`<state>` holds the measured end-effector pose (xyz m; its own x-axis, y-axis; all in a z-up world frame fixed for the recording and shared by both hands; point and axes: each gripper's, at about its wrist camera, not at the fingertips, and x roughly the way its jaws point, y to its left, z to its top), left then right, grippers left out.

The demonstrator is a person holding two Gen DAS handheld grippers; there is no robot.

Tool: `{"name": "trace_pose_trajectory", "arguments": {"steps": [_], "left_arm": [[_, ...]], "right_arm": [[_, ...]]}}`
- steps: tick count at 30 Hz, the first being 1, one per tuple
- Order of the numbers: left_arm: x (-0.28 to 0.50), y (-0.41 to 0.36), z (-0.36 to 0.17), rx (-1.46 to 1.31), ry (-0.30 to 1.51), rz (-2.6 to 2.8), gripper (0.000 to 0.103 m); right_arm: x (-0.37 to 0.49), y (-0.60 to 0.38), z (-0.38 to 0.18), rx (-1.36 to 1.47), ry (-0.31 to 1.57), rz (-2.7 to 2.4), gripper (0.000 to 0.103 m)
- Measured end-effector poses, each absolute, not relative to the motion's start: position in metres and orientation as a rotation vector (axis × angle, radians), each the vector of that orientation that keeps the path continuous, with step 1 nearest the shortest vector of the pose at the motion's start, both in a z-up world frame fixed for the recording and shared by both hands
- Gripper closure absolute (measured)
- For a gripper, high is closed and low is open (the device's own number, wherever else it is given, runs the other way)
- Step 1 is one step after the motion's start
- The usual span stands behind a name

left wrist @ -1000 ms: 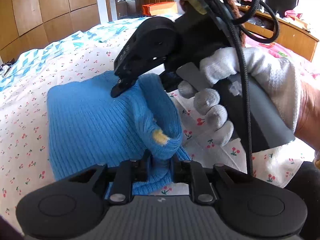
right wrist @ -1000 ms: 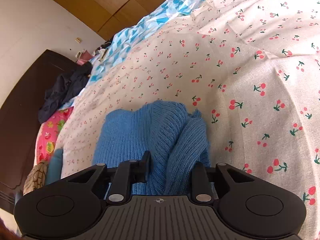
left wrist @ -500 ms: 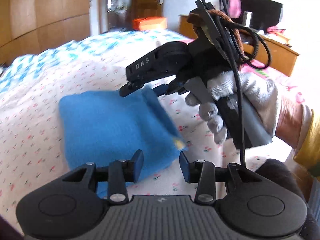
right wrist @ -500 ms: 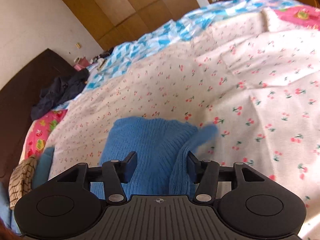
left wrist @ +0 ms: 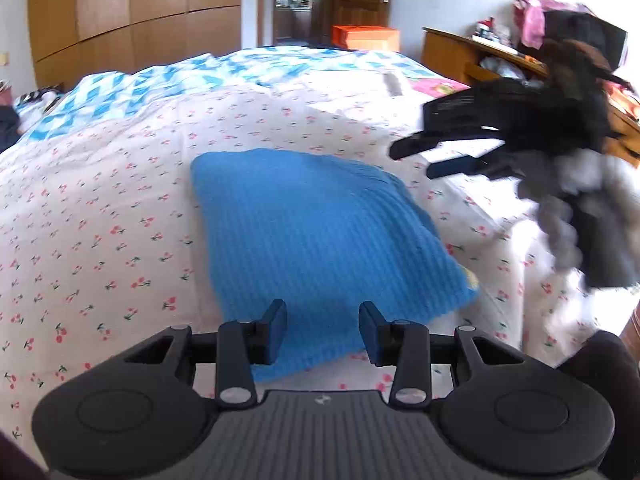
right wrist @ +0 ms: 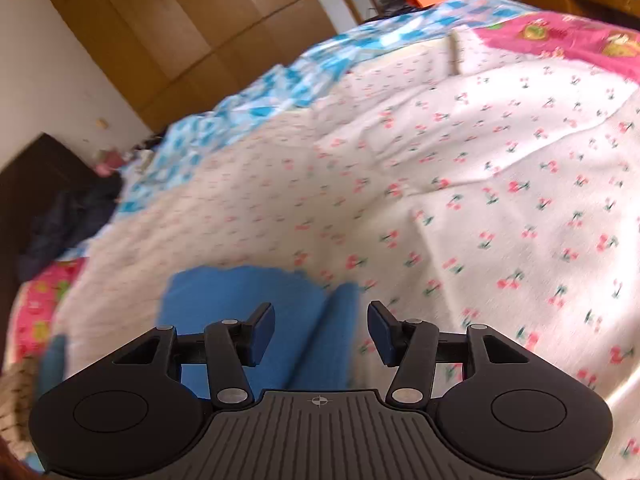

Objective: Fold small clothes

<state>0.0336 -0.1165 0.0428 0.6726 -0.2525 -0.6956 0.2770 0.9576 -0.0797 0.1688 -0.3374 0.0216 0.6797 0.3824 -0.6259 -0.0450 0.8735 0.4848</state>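
Lying flat on the cherry-print bedsheet (left wrist: 100, 216), the blue knit sweater (left wrist: 312, 240) is folded into a rough rectangle whose long axis runs from the near right, close to me, away toward the far left. One short end sits just past my left gripper (left wrist: 323, 330), whose blue-padded fingers are spread apart with nothing between them; the cloth shows in the gap but lies below it, untouched. A small yellow patch (left wrist: 472, 278) peeks out at the sweater's near right corner, too small to identify. My right gripper (left wrist: 416, 158) hangs off to the right of the sweater, clear of it, fingers parted and pinching nothing; it and the gloved right hand (left wrist: 576, 200) behind it are smeared by motion blur. From the right wrist view, the same gripper (right wrist: 322, 330) is spread wide above the sweater's (right wrist: 240, 304) edge, and the garment is cut off by the gripper body, so its full outline is hidden; the whole view is blurred. A blue-and-white patterned quilt (left wrist: 168, 80) lies farther up the bed.
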Motion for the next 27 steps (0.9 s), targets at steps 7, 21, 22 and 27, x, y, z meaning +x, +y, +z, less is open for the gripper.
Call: {"name": "trace_pose_trajectory", "arguments": {"steps": [7, 21, 22, 27], "left_arm": [[0.047, -0.109, 0.042, 0.012, 0.781, -0.267, 0.059], [0.057, -0.089, 0.032, -0.032, 0.796, -0.245, 0.055], [0.059, -0.087, 0.031, -0.037, 0.799, -0.241, 0.055], [0.065, -0.084, 0.030, -0.073, 0.802, -0.243, 0.054]], "right_arm": [[0.181, -0.309, -0.014, 0.519, 0.913, 0.311, 0.071], [0.158, -0.345, -0.017, 0.674, 0.782, 0.196, 0.055], [0.160, -0.344, -0.015, 0.651, 0.771, 0.183, 0.047], [0.179, -0.336, -0.022, 0.629, 0.808, 0.168, 0.037]]}}
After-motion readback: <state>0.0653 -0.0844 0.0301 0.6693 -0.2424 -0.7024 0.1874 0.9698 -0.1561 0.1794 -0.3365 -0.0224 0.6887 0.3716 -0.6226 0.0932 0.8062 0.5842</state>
